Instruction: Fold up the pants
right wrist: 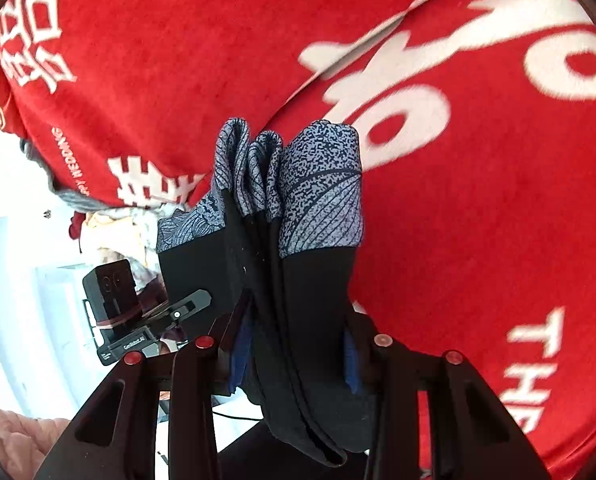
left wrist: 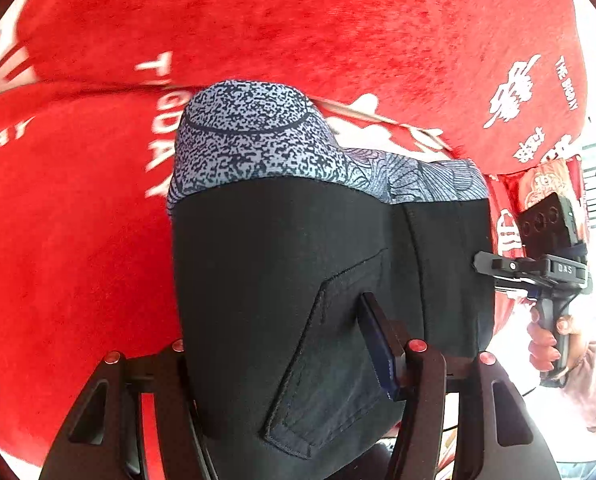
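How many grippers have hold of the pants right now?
2. The left gripper clamps the black waist end of the pants near a pocket; the right gripper pinches the bunched layers at the other edge. Both pairs of jaws are shut on fabric.

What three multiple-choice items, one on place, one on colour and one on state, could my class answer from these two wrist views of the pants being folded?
1. Where does the right gripper meet the pants in the left wrist view?
A. At their right edge
B. At their patterned cuffs
C. Nowhere

2. What colour is the blanket behind the pants?
A. Blue with stripes
B. Red with white lettering
C. Plain grey

3. How does the left gripper stand?
A. Open, clear of the cloth
B. Out of view
C. Shut on the black cloth

Answers:
1 A: its tip reaches the black cloth's right edge.
2 B: red pile with white characters fills both views.
3 C: its fingers press into the black cloth, which hangs bunched between them.
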Demonstrator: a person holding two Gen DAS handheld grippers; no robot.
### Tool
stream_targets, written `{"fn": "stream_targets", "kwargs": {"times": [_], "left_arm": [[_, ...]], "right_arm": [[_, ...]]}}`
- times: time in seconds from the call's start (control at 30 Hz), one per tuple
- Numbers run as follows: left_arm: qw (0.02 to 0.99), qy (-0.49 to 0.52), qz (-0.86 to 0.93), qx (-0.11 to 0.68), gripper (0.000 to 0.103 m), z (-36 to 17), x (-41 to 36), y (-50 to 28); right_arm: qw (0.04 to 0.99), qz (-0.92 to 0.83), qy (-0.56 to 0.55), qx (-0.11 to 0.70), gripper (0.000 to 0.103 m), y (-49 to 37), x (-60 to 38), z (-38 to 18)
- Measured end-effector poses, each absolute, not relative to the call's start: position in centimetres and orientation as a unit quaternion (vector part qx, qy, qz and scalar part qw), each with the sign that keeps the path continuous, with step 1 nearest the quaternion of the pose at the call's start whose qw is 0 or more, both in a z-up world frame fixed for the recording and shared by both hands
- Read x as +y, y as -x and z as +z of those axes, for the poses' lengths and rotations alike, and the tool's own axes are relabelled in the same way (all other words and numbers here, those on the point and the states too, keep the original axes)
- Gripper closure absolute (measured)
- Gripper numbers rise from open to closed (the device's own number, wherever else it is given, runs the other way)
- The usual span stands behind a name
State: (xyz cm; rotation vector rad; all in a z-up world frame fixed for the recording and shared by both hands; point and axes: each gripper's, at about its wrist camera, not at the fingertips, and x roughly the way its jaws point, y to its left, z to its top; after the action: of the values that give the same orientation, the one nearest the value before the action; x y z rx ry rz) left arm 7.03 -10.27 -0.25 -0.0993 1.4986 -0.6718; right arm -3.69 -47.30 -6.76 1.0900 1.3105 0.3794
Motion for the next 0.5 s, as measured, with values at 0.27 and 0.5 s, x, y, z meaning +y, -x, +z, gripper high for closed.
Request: {"fn": "stream_targets", "kwargs": {"times": [0.27, 0.5], "left_arm": [[0.671, 0.029, -0.239, 0.701, 0.037, -5.0, -5.2, -5.9], [0.695, 0.026, -0.202, 0.689, 0.018, -5.7, -4.4, -6.1]], "right_arm": [[0.618, 0.164, -0.486, 0.597, 0.061, 5.3, -40.6, -10.2], [0.630, 0.128, -0.447, 0.621, 0.051, 4.9, -39.3, -11.5]]}}
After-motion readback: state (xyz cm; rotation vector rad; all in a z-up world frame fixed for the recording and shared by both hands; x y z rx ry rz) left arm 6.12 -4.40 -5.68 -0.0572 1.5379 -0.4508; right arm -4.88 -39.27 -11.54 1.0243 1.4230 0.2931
